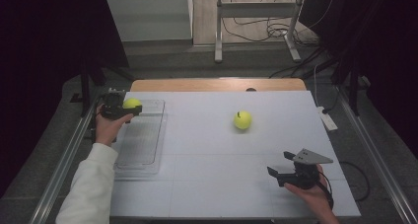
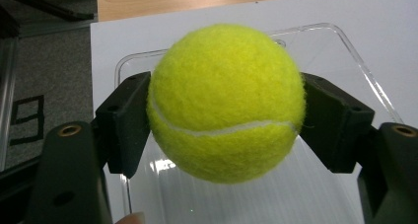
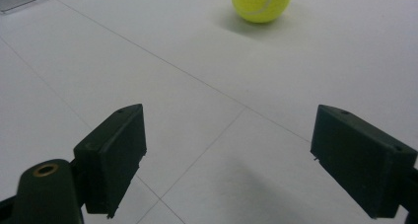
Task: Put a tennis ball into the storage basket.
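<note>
A yellow tennis ball (image 2: 224, 100) sits clamped between the black jaws of my left gripper (image 2: 224, 120), held above the far end of a clear plastic tray (image 2: 340, 51). From above, that ball (image 1: 131, 103) and the left gripper (image 1: 129, 108) hover over the tray (image 1: 143, 140) at the table's left. A second yellow tennis ball (image 1: 242, 120) rests on the white table, right of centre. It lies ahead of my right gripper (image 3: 229, 160), at the top of that view (image 3: 261, 2). The right gripper (image 1: 281, 165) stands open near the front right edge, nothing between its jaws.
The white table top (image 1: 212, 150) ends at a wooden strip (image 1: 217, 84) along its far side. Metal rails run down both sides of the table. A metal stand (image 1: 256, 21) and loose cables lie on the floor behind. A white power strip (image 1: 327, 118) lies off the right edge.
</note>
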